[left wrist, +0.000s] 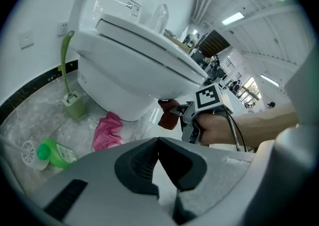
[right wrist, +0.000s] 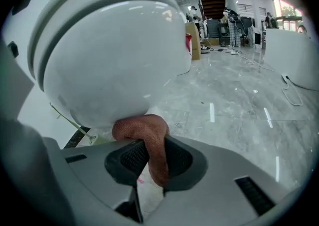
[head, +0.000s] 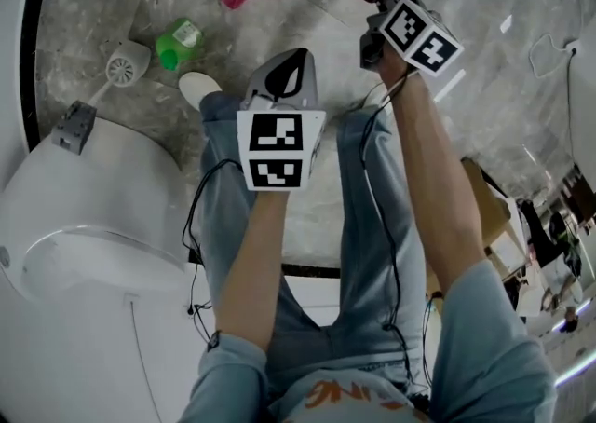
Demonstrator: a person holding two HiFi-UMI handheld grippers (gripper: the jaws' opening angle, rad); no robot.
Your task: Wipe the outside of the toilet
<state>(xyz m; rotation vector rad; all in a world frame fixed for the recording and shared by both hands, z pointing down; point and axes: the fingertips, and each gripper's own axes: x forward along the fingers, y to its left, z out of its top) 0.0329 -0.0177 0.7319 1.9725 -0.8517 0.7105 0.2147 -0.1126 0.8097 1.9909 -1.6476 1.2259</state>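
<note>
— Right gripper (right wrist: 149, 156): the jaws are clamped on a reddish-brown cloth (right wrist: 144, 128), a fold of it hanging down between the pads. The bunched top of the cloth is set against the underside of the toilet (right wrist: 104, 56) bowl.

— Left gripper (left wrist: 158, 141): the jaws are closed tip to tip, with nothing gripped. The toilet is seen ahead of it and above, well apart. A pink rag (left wrist: 107, 129) and a green bottle (left wrist: 57, 153) are seen lying on the floor near the toilet's base.
</note>
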